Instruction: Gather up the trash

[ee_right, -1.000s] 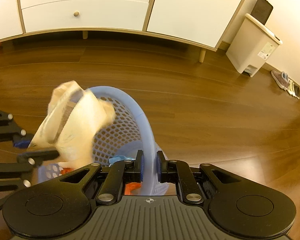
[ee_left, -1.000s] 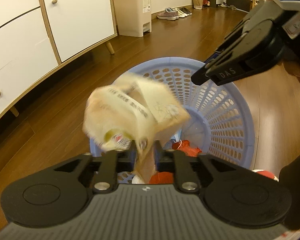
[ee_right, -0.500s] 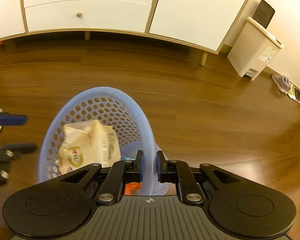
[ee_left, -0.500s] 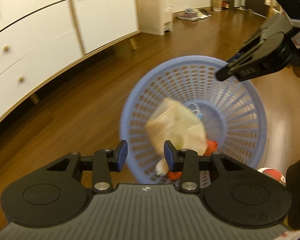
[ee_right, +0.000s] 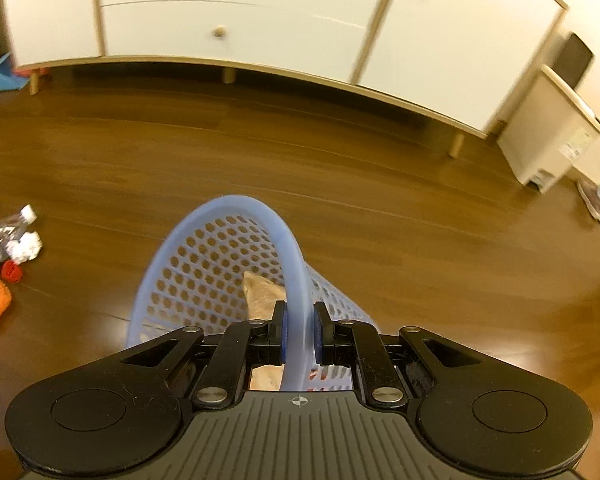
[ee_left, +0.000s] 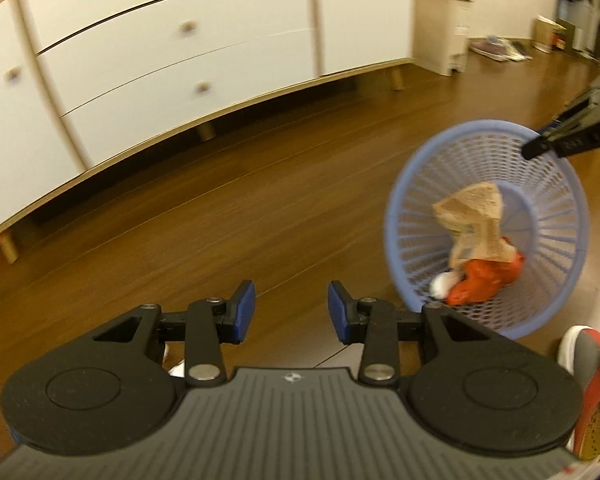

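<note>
Right claw (ee_right: 299, 334) grips basket (ee_right: 220, 240) rim; left claw (ee_left: 291, 312) gapes empty, left of it

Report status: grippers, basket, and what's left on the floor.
Left gripper open, empty. Right gripper shut on blue basket rim. Paper bag in basket. Litter pile on floor, nothing blocking.

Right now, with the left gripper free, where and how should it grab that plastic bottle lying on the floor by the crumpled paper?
Probably the bottle at mid-body, from above, fingers straddling its width: it lies on its side, white cap toward the cabinet. The crumpled paper crowds its near side, so stay toward the cap. The left gripper is open.
</note>
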`<action>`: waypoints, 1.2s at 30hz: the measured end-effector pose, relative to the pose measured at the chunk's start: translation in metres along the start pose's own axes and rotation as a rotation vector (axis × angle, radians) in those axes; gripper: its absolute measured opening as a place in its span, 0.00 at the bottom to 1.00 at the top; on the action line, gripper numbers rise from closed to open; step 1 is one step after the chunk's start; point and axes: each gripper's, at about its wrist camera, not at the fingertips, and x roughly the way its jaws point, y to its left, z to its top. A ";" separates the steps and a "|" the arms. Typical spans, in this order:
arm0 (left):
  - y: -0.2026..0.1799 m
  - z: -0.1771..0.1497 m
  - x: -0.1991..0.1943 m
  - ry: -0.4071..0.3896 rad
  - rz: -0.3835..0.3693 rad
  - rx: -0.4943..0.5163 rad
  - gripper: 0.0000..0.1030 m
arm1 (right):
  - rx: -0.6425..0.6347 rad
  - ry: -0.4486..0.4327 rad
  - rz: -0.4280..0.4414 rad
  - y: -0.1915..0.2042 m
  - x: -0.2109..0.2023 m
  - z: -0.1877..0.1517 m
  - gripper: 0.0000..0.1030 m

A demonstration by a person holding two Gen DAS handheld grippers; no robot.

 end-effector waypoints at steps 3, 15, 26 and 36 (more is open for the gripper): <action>0.019 -0.007 -0.010 0.008 0.033 -0.046 0.34 | -0.020 0.000 0.017 0.014 0.004 0.006 0.08; 0.069 -0.031 -0.032 0.035 0.130 -0.175 0.34 | 0.156 -0.046 0.348 0.053 0.022 0.047 0.08; 0.113 -0.076 -0.063 0.068 0.207 -0.260 0.34 | 0.181 0.001 0.213 -0.009 0.078 0.023 0.09; 0.107 -0.097 -0.071 0.115 0.217 -0.248 0.37 | 0.095 -0.035 0.120 -0.037 0.063 0.007 0.11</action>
